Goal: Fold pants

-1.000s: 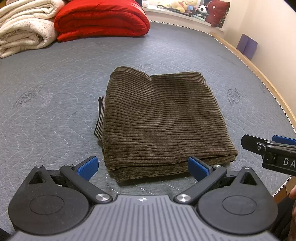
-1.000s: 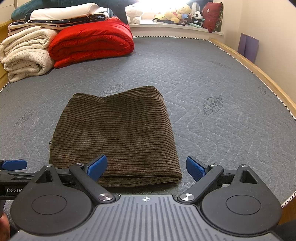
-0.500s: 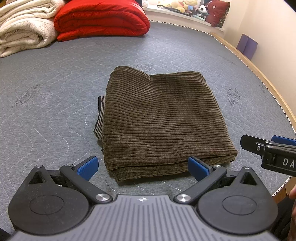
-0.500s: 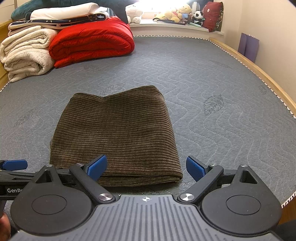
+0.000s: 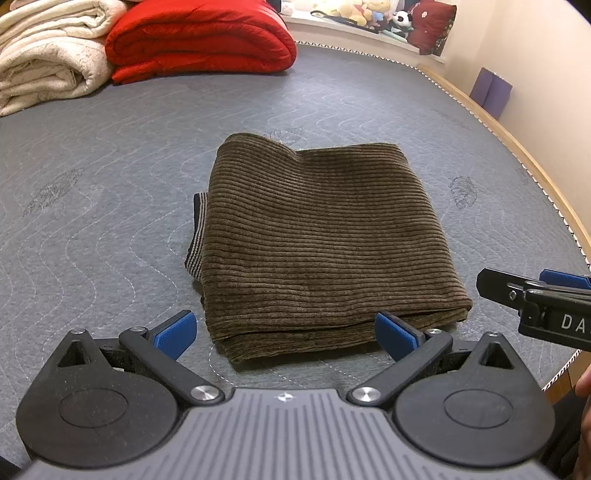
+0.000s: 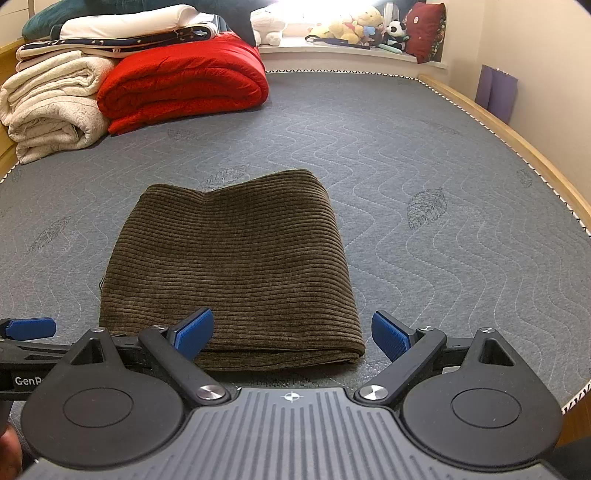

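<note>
The brown corduroy pants lie folded into a compact rectangle on the grey quilted mattress. A striped waistband edge peeks out on the left side. They also show in the right wrist view. My left gripper is open and empty, just short of the pants' near edge. My right gripper is open and empty, over the near right corner. The right gripper's tip shows at the right of the left wrist view. The left gripper's tip shows at the left of the right wrist view.
A folded red quilt and cream blankets are stacked at the far left. Plush toys sit on the far sill. The wooden bed frame runs along the right edge, with a purple item by the wall.
</note>
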`<state>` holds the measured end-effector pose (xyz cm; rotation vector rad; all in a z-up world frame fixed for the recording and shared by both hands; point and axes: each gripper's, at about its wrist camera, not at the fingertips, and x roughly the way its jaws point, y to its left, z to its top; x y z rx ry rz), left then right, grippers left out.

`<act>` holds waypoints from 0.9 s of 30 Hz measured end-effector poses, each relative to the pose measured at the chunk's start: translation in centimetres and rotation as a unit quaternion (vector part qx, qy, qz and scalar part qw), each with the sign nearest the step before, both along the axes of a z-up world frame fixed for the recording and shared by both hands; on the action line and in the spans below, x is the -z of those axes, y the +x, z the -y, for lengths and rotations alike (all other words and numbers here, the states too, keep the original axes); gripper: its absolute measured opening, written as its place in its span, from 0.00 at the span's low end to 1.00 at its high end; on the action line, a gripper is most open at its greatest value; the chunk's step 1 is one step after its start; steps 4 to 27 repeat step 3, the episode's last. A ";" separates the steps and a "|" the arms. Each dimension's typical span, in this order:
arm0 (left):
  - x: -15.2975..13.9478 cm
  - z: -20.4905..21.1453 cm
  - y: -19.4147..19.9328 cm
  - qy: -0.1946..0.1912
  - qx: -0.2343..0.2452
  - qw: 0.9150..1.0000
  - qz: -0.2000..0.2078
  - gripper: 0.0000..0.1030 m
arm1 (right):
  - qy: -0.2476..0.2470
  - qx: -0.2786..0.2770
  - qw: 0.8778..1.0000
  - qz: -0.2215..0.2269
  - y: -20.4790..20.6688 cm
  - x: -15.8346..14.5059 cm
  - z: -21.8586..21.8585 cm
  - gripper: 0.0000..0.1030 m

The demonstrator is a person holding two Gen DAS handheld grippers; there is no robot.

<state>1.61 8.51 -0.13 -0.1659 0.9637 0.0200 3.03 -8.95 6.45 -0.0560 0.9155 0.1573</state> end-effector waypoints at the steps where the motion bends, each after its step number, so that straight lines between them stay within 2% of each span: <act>1: 0.0 -0.1 0.0 0.000 0.001 1.000 0.000 1.00 | 0.001 0.000 1.000 0.000 0.0 0.0 0.0 0.90; 27: 0.0 -0.1 0.0 -0.001 0.001 1.000 0.000 1.00 | 0.001 -0.001 1.000 0.000 0.0 0.0 0.0 0.90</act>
